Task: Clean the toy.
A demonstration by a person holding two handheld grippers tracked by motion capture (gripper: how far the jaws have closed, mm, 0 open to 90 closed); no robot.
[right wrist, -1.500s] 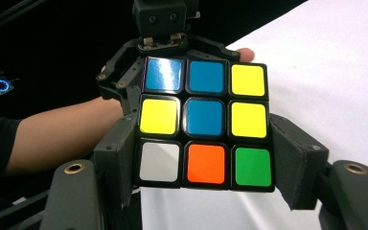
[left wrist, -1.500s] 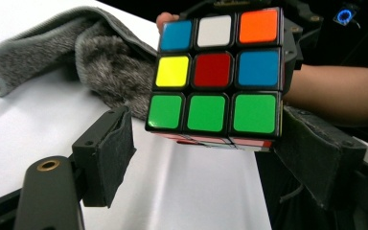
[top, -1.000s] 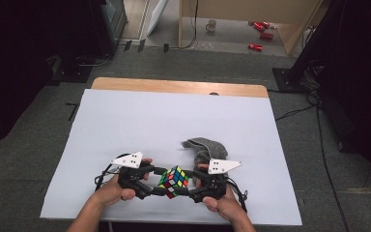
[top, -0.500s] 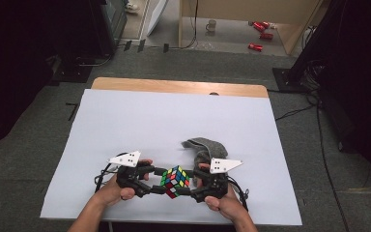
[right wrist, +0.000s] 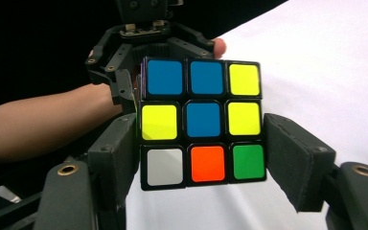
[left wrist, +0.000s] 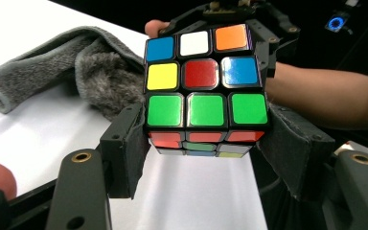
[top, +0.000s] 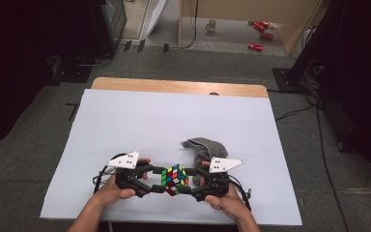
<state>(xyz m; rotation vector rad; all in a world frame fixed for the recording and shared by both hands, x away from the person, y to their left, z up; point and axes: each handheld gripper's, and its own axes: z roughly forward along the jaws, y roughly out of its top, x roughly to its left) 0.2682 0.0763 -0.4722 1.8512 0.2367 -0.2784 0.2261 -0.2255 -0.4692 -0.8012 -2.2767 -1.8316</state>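
Between both grippers' fingers, puzzle cube [top: 175,179], apparently gripped; grey cloth [top: 203,147] behind

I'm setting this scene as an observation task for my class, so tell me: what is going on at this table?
A person holds a scrambled puzzle cube just above the white table, between two handheld grippers. The left gripper, its jaws having just closed further, grips the cube's bottom layer with both pads. The right gripper meets the cube from the opposite side, one pad against it, the other seemingly slightly off. A crumpled grey cloth lies just behind the cube.
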